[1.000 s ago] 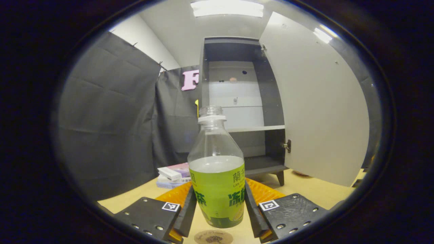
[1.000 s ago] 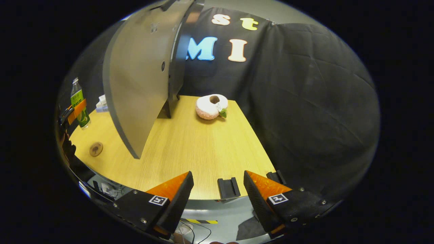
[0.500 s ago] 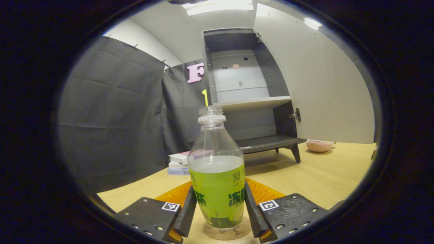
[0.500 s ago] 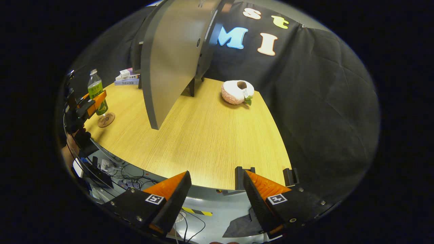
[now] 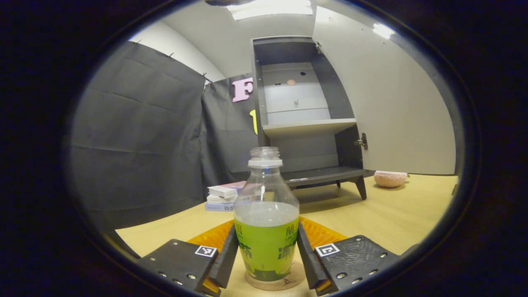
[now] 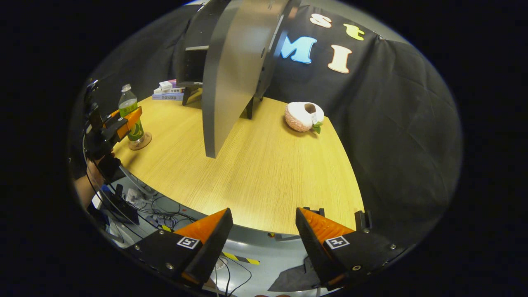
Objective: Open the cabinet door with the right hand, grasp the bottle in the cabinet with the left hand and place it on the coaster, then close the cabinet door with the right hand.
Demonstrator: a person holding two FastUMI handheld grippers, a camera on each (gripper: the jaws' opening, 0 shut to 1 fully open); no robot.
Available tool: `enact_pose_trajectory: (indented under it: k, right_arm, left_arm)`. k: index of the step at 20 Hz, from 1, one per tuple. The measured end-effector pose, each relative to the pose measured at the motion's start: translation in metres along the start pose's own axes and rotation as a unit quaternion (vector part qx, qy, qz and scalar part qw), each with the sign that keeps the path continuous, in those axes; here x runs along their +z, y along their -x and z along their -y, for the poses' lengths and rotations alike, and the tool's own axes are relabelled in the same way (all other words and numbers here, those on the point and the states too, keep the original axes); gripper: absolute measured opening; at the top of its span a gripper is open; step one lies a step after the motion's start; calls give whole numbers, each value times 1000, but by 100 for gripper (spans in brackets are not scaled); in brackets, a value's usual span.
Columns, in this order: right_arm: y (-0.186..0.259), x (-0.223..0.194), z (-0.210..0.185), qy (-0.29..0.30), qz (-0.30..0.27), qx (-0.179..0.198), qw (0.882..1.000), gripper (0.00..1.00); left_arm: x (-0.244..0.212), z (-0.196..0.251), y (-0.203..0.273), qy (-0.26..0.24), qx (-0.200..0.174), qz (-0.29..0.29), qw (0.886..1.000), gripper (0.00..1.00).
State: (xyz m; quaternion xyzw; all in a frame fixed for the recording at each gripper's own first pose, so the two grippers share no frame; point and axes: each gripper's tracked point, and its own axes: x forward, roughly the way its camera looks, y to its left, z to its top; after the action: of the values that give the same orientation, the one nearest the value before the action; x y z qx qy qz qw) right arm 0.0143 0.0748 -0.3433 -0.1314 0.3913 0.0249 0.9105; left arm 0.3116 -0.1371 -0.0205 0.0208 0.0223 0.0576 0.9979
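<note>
I have the left hand-held gripper (image 5: pixel 267 264) pinching the bottle (image 5: pixel 266 222) low on its label, both fingers against its sides, so its base settles square on the coaster (image 5: pixel 275 281) just in front of the cabinet (image 5: pixel 303 119); the door (image 6: pixel 235 70) stands wide open, and my right hand-held gripper (image 6: pixel 264 239) hangs spread and empty off the counter (image 6: pixel 255 165) edge, well out from the cabinet. The bottle is clear, uncapped, about half full, with a green label.
</note>
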Motion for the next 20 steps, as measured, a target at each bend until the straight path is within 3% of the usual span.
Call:
enact_pose_trajectory:
  k: [3, 4, 5, 6, 14, 20]
  right_arm:
    - [-2, 0, -6, -7, 1, 6, 1000, 95]
    - [-2, 1, -9, -8, 1, 8, 1000, 95]
    - [-3, 0, -11, -6, 1, 10, 1000, 95]
    - [-3, 0, -13, -5, 1, 12, 1000, 95]
    - [-7, 0, -22, 4, 3, 17, 1000, 95]
    - [-9, -7, -25, -4, 4, 21, 1000, 95]
  left_arm:
    - [0, 0, 1, 7, 5, 1, 1000, 75]
    - [1, 1, 1, 8, 7, 1, 1000, 70]
    - [1, -1, 2, 10, 6, 3, 1000, 85]
    - [1, -2, 4, 14, -1, 3, 1000, 80]
    - [9, 0, 8, 38, -10, 7, 999, 83]
    - [22, -13, 14, 21, 8, 20, 1000, 83]
